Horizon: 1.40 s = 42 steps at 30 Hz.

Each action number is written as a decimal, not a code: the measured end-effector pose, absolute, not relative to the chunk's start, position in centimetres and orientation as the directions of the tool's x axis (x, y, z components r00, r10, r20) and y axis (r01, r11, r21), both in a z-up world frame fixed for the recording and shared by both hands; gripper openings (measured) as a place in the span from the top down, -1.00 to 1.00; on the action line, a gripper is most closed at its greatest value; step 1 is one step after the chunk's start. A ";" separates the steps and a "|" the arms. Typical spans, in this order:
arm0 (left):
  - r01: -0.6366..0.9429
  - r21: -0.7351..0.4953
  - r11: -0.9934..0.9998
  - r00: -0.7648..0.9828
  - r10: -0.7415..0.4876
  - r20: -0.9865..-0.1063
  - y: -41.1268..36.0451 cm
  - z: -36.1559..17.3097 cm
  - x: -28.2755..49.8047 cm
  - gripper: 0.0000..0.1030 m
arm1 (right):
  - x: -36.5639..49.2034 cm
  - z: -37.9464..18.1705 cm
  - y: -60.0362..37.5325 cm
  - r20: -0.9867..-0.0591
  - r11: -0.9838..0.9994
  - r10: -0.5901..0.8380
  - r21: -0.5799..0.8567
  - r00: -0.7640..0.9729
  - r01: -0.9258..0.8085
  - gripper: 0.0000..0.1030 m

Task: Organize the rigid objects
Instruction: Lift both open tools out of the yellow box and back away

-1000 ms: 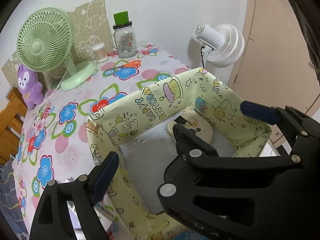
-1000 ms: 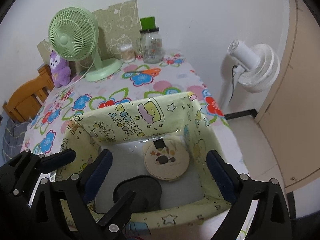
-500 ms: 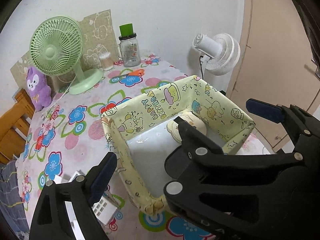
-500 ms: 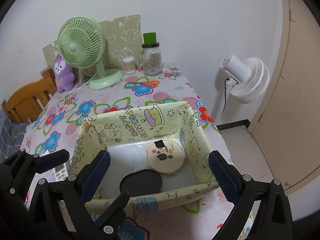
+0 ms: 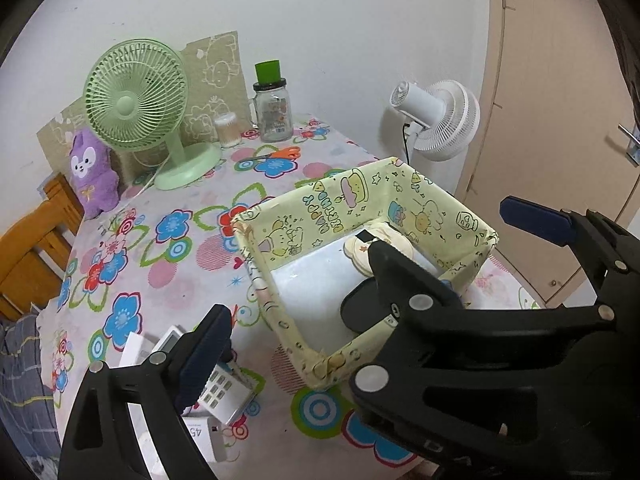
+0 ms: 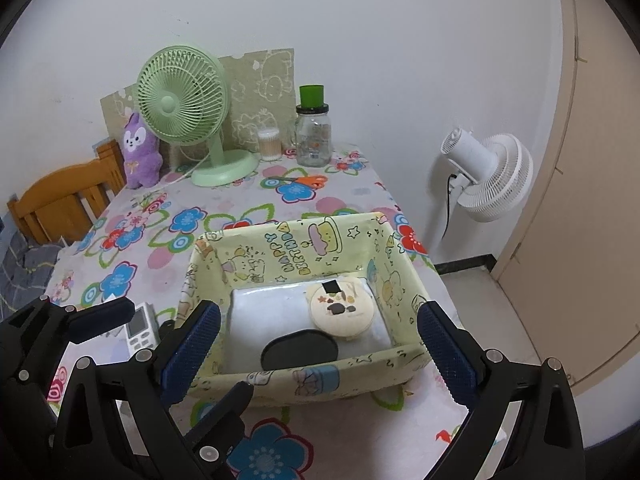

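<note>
Two grippers, jaws spread wide and empty, have pulled up and back from the soft yellow cartoon-print fabric bin (image 6: 308,376) over the past second, suggesting the last drop-off is done and another pick comes next. The left gripper (image 5: 360,276) and right gripper (image 6: 316,344) hover above the floral tablecloth (image 6: 192,220). Inside the bin lie a round cream compact (image 6: 342,312) and a flat, matte black oval case (image 6: 300,350). Outside, left of the bin, a small white boxy remote (image 6: 138,328) waits beside white cartons (image 5: 200,430).
</note>
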<state>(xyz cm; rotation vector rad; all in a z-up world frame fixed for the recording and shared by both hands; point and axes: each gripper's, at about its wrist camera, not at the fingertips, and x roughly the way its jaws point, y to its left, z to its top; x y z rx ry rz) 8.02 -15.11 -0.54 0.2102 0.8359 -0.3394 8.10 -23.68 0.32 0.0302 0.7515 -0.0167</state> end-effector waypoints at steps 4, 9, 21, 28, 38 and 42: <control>0.367 0.048 0.929 0.631 -0.210 -0.747 -14.3 -0.3 7.4 -0.85 | 7.5 0.6 -23.0 -0.679 1.000 -0.008 0.017 0.734 0.026 -0.94; 0.363 0.038 0.931 0.637 -0.218 -0.739 -13.2 -0.1 6.5 -0.85 | 6.6 1.1 -22.1 -0.669 1.000 -0.004 0.015 0.743 0.019 -0.94; 0.344 0.055 0.937 0.676 -0.207 -0.707 -10.8 0.4 4.5 -0.86 | 4.4 1.9 -19.9 -0.638 1.000 -0.025 -0.015 0.769 0.020 -0.94; 0.311 0.056 0.949 0.695 -0.187 -0.694 -9.0 0.4 3.6 -0.93 | 3.5 2.0 -18.3 -0.611 1.000 0.003 -0.012 0.792 -0.013 -0.94; 0.279 0.061 0.958 0.707 -0.162 -0.688 -7.1 -0.1 2.6 -0.93 | 2.9 1.4 -16.4 -0.613 0.999 0.042 0.002 0.789 -0.051 -0.94; 0.263 0.060 0.963 0.713 -0.152 -0.684 -6.1 -0.3 2.3 -0.93 | 2.6 1.2 -15.7 -0.606 0.997 0.064 0.008 0.793 -0.074 -0.94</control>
